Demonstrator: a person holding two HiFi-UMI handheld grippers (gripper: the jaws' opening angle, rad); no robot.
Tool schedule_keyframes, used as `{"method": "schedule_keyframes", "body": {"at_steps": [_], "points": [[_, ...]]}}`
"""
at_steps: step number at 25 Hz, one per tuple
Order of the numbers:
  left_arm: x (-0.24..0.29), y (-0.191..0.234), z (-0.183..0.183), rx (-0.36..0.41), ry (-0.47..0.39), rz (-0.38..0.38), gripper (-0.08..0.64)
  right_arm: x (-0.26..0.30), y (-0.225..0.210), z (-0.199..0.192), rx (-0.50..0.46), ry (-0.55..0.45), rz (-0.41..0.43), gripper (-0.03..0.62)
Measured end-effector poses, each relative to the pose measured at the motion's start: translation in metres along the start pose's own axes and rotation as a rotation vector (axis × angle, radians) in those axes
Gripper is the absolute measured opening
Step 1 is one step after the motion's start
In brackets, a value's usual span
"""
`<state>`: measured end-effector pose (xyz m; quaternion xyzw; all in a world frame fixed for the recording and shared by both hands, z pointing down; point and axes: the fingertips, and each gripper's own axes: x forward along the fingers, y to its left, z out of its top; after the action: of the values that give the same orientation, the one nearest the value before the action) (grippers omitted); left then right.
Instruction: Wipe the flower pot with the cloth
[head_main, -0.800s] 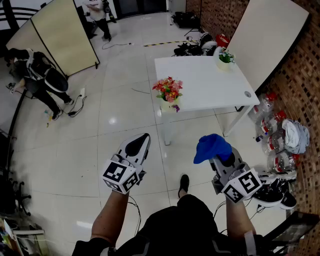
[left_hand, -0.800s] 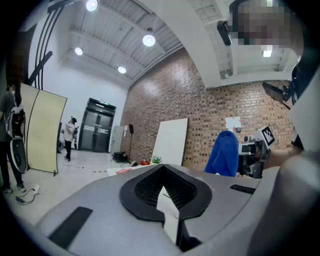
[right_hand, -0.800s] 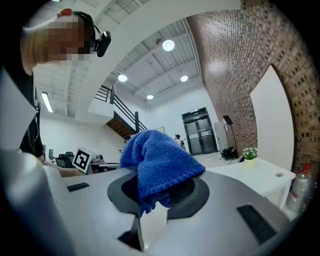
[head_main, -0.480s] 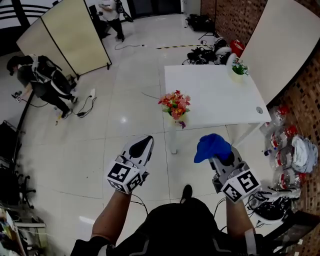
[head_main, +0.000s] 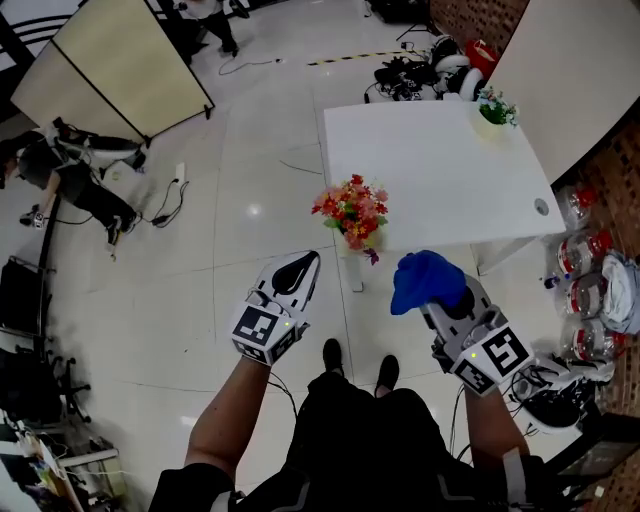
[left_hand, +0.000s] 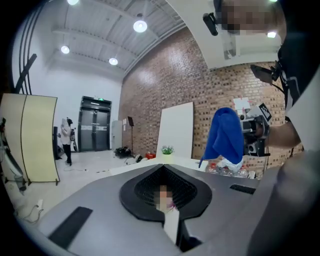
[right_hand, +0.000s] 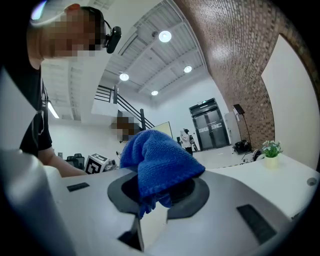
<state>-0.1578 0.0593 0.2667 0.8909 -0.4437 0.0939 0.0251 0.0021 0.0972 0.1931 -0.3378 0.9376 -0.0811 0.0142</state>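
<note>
**Holding the cloth ready, pot not yet reached**

The right hand-held gripper (head_main: 446, 303) is clenched on the blue cloth (head_main: 424, 279), which bunches softly over its jaws. The left hand-held gripper (head_main: 303, 264) has its jaws pressed together on nothing. The flower pot (head_main: 361, 240) stands at the near left corner of the desk (head_main: 430, 170), under a bouquet (head_main: 352, 205), apart from both. It looks light, rigid and top-heavy, so likely easy to tip. Steadying it low on its wall with the left while the limp cloth rubs seems wise.
</note>
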Motion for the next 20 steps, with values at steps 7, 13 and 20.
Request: {"method": "schedule_keyframes", "body": {"at_steps": [7, 13, 20], "points": [[0.067, 0.038, -0.059, -0.002, 0.084, -0.142, 0.004, 0.053, -0.016, -0.027, 0.007, 0.026, -0.093, 0.063], [0.116, 0.056, -0.114, -0.023, 0.103, -0.293, 0.005, 0.073, -0.030, -0.059, 0.028, 0.073, -0.244, 0.063], [0.154, 0.056, -0.140, 0.017, 0.114, -0.396, 0.004, 0.088, -0.048, -0.095, 0.093, 0.064, -0.290, 0.063]]}}
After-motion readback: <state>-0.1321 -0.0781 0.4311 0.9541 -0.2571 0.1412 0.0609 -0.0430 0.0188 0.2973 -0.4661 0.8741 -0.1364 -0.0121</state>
